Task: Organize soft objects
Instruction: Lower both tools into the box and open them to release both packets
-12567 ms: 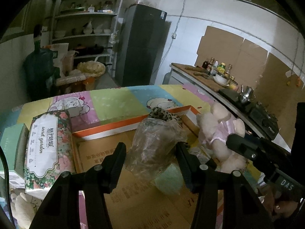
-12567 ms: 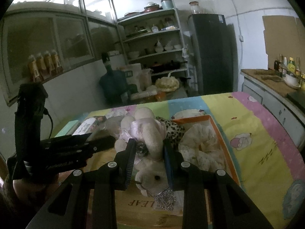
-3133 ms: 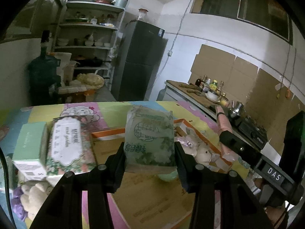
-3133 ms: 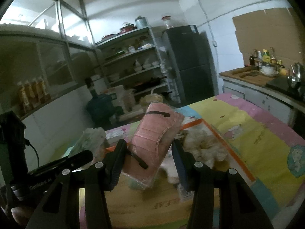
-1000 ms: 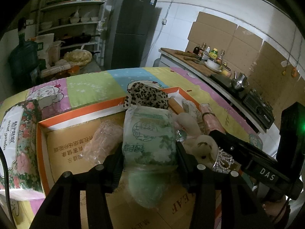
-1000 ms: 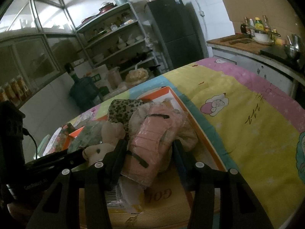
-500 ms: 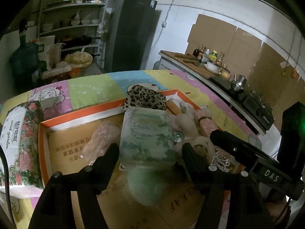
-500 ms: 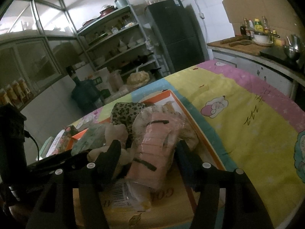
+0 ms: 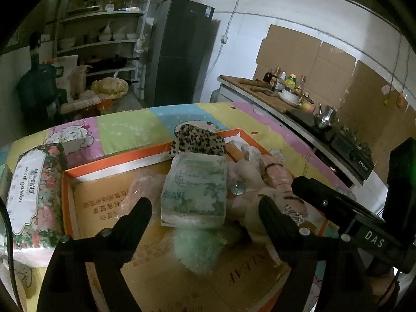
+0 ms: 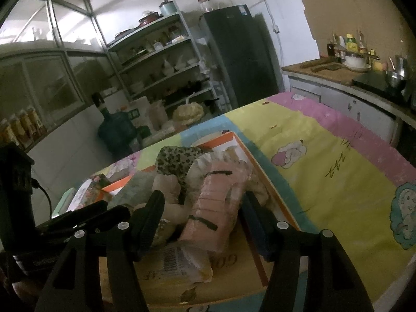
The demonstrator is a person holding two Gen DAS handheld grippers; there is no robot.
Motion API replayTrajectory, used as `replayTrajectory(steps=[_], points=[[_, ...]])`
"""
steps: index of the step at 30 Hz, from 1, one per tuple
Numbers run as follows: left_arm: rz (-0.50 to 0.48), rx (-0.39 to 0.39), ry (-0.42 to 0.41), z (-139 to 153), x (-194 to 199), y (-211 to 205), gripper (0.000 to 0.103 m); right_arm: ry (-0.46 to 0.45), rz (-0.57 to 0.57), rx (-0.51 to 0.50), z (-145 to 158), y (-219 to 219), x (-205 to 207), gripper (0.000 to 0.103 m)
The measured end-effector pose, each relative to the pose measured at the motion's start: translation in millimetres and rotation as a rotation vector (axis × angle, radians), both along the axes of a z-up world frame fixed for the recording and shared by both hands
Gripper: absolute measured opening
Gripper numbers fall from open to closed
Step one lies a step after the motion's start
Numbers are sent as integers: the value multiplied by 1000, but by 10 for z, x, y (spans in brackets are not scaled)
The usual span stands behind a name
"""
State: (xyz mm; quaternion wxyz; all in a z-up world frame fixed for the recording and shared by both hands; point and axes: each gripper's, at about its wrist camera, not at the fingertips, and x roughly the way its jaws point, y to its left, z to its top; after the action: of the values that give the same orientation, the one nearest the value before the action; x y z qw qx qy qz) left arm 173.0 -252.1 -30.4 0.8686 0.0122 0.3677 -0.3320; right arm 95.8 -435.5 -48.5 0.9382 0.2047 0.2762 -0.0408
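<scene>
Both packs are down in the box — both claws let go!

Left claw (image 9: 205,208) has just been spreading wide, clear of the green tissue pack (image 9: 193,189) at mid-frame, propped on the pile inside the orange-rimmed box (image 9: 70,182). Right claw (image 10: 201,205) has its jaws apart too, the pink pack (image 10: 218,202) between them and seemingly free. Best play, I'd say — draw both straight back so no finger snags the wrapping or tips the leaning packs.
</scene>
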Motion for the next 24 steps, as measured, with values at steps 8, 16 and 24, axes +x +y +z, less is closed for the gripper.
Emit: replayTrajectory(steps=[8, 16, 24], points=[[-2, -8, -22, 78, -76, 64, 84, -18, 1, -22, 104, 76, -72, 64], [-1, -23, -44, 171, -171, 165, 84, -34, 6, -41, 207, 188, -138, 65], [15, -38, -67, 255, -277, 318, 84, -50, 16, -59, 300, 320, -210, 65]])
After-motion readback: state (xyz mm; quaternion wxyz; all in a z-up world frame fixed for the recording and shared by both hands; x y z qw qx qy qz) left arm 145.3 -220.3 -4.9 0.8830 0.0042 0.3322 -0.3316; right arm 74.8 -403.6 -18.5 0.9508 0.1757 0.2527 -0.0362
